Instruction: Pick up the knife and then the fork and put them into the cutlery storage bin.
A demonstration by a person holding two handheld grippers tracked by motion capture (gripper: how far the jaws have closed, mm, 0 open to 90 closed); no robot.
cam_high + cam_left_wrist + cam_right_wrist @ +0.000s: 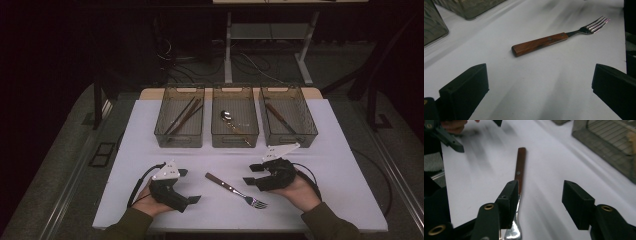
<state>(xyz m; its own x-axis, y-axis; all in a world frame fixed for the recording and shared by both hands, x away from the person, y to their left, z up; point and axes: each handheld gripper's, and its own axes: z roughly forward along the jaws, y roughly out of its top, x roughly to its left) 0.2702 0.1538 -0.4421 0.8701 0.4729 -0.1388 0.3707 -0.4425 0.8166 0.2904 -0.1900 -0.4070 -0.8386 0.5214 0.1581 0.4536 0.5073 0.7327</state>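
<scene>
A fork (235,190) with a brown wooden handle lies flat on the white table (340,165), tines toward the front. My left gripper (189,186) rests to its left, jaws wide open and empty. In the left gripper view the fork (549,41) lies ahead of my left gripper (539,75), apart from it. My right gripper (251,175) is just right of the fork, open. In the right gripper view my right gripper (541,195) hovers low with the fork (520,167) running under its left finger (509,195). The pads press on nothing.
Three clear grey bins stand in a row at the back: the left bin (179,142) holds brown sticks, the middle bin (235,142) a spoon, the right bin (290,141) a brown-handled utensil. The table's front edge is close to both hands.
</scene>
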